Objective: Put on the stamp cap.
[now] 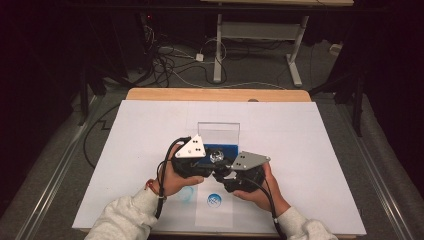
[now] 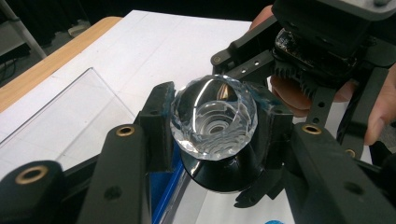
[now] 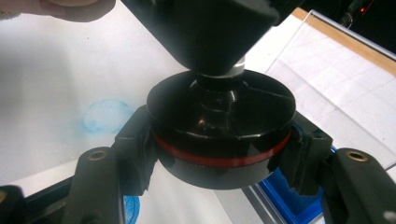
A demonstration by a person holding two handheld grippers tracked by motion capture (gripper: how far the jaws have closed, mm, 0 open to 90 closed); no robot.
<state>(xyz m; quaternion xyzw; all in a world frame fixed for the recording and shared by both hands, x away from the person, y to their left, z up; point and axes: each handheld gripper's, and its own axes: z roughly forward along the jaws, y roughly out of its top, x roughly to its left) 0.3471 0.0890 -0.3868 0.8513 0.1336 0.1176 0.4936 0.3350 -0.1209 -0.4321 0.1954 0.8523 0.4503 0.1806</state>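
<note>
Holding a faceted crystal ball (image 2: 214, 116) and its black base (image 3: 222, 130) between them, the two grippers meet just above the middle of the white sheet (image 1: 300, 150), right in front of the person.

The left gripper (image 2: 212, 123) has its jaws pressed onto the ball's sides, pinching it. The right gripper (image 3: 219, 149) has its jaws clamped on the rim of the base, a round black disc with a red ring around it. From the right gripper view there's a black cone on a short silvery neck dropping into the centre of the disc, so I'd guess ball and base are either being fitted together or twisted apart. Can't tell which from here, and I can't tell if they're fully seated. Either way it looks like mid-job: both pieces are up in the air and nothing has been set down.

Just behind the grippers sits a clear box (image 1: 218, 131) with blue lining, open; my bet is that's where the thing ends up or came from.

No readable writing anywhere. There's a small round blue logo (image 1: 214, 200) on the sheet near the person and a faint blue smudge (image 3: 106, 115) beside it, both too small to make out.
</note>
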